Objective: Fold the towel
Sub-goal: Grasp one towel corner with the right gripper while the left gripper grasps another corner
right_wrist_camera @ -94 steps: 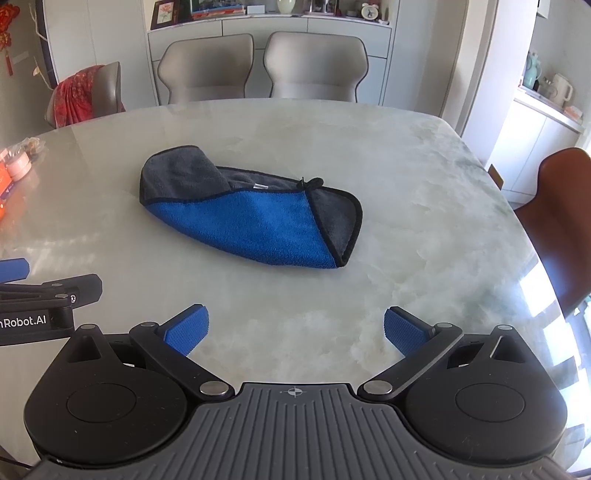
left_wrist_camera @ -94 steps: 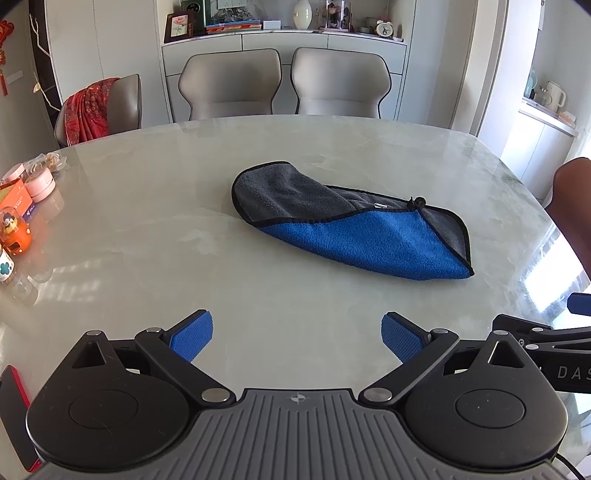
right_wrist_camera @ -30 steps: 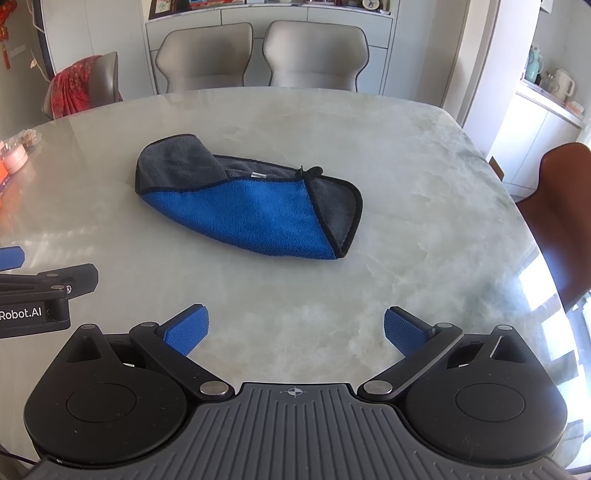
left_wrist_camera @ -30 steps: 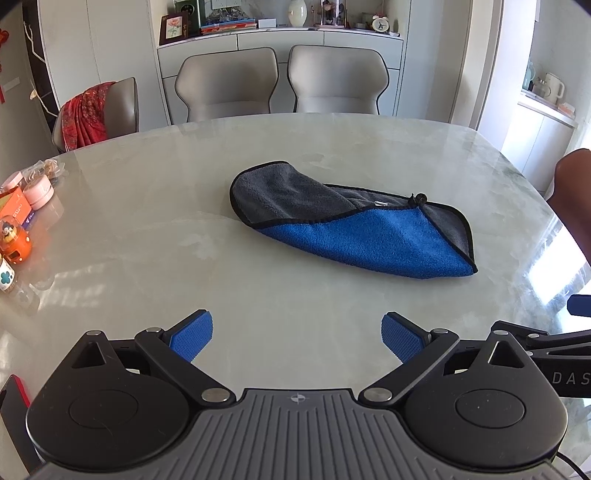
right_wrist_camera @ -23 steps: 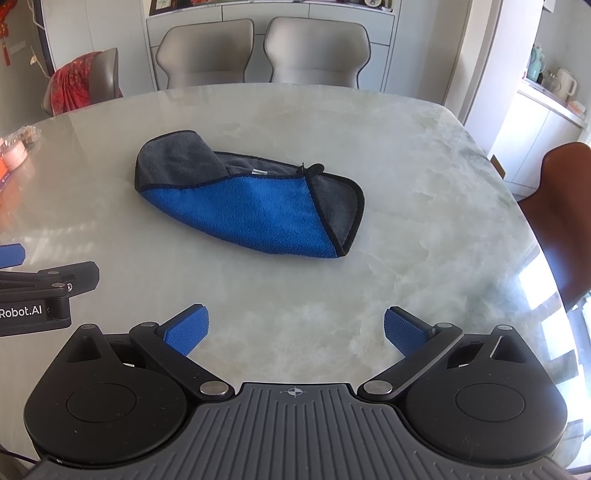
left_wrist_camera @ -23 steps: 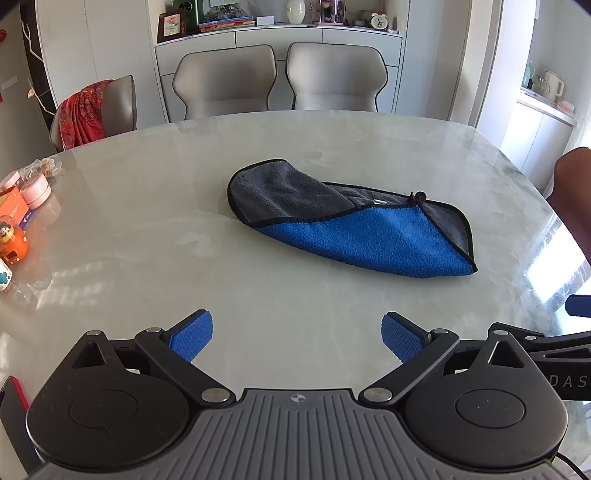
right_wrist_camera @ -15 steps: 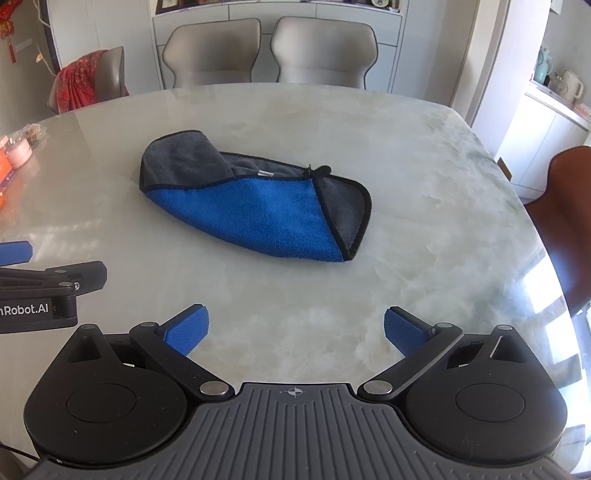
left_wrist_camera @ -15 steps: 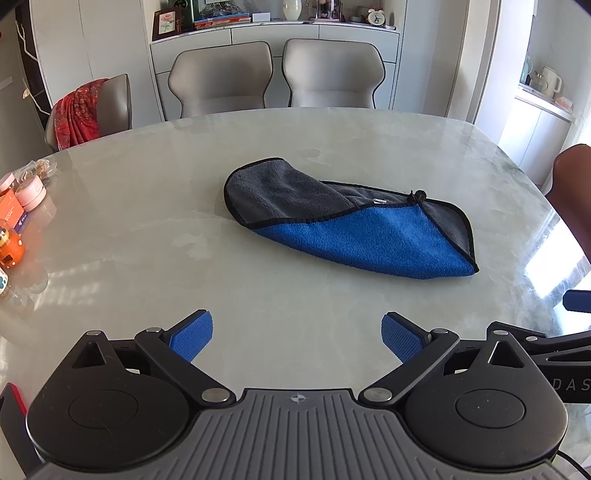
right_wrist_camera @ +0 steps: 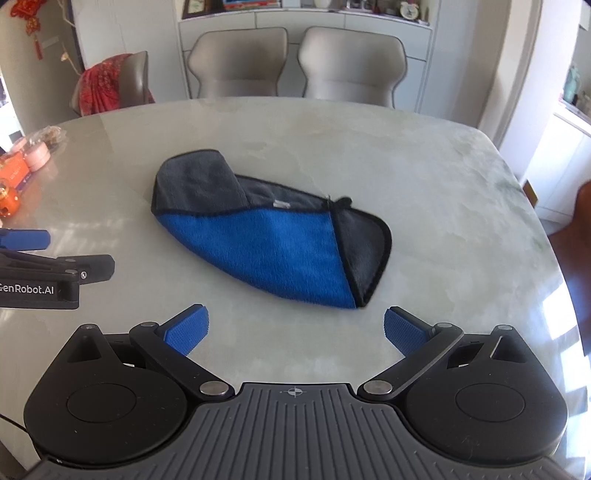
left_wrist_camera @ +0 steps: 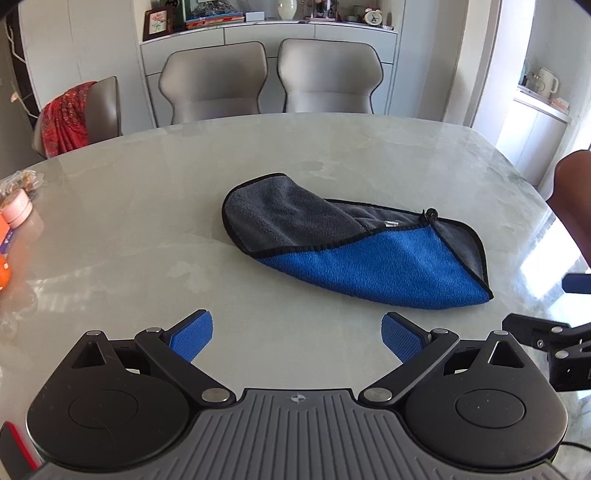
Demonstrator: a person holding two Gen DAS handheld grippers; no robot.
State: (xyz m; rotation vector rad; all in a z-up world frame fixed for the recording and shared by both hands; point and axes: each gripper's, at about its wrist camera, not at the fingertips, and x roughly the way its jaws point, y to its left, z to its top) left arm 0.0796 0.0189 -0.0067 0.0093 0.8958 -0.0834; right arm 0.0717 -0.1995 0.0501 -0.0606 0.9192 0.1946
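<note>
Red tassel (right_wrist_camera: 30,23) in right view only — towel (left_wrist_camera: 354,247) in both.

I see the towel (left_wrist_camera: 354,251) mid-table (left_wrist_camera: 147,221) — ahead of both grippers; 2 chairs (left_wrist_camera: 269,79) behind it, small items (left_wrist_camera: 16,210) at my far left.

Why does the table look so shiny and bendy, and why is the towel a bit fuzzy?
Left wrist view: window light glares white on the table at right; the fisheye lens curves its edge. Right wrist view: the towel looks slightly blurred, and glare whitens the table's right edge.
</note>
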